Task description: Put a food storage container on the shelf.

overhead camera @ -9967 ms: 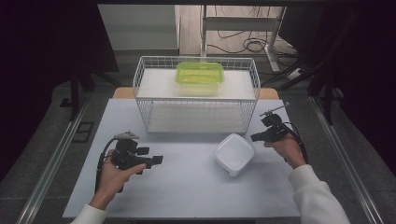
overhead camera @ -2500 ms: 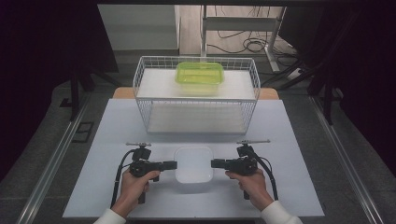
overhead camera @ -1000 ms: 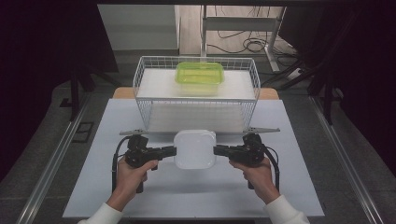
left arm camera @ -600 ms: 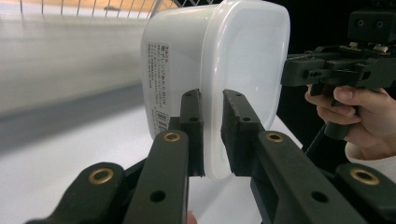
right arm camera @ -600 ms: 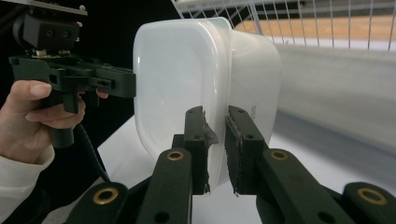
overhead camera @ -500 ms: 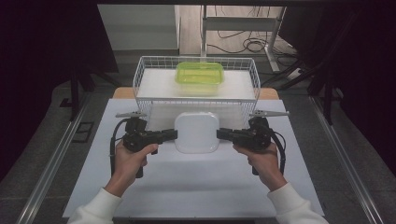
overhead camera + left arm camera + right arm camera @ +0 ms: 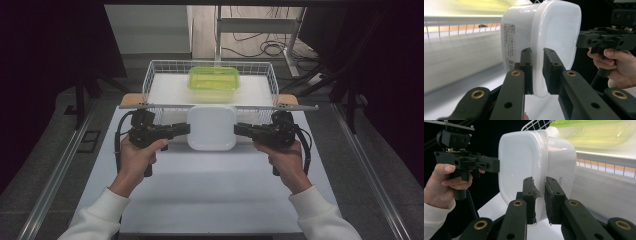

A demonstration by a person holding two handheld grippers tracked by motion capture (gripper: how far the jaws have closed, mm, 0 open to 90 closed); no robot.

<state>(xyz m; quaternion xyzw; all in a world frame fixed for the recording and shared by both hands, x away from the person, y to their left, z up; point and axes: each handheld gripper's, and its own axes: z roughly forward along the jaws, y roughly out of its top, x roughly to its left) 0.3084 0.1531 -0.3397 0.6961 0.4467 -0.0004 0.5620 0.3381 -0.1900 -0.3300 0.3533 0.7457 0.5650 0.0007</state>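
While we clamp the white container (image 7: pixel 211 128) by opposite rims, left gripper (image 7: pixel 184 129) and right gripper (image 7: pixel 239 129), it sits level, lid up, long axis toward the basket (image 7: pixel 150 82).

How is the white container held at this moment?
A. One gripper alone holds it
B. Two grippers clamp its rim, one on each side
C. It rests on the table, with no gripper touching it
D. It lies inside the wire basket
B: the left gripper and the right gripper each pinch the rim of the white container from opposite sides, in front of the wire basket.

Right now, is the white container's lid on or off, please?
On. The white container carries its lid, whose rim both the left gripper and right gripper clamp.
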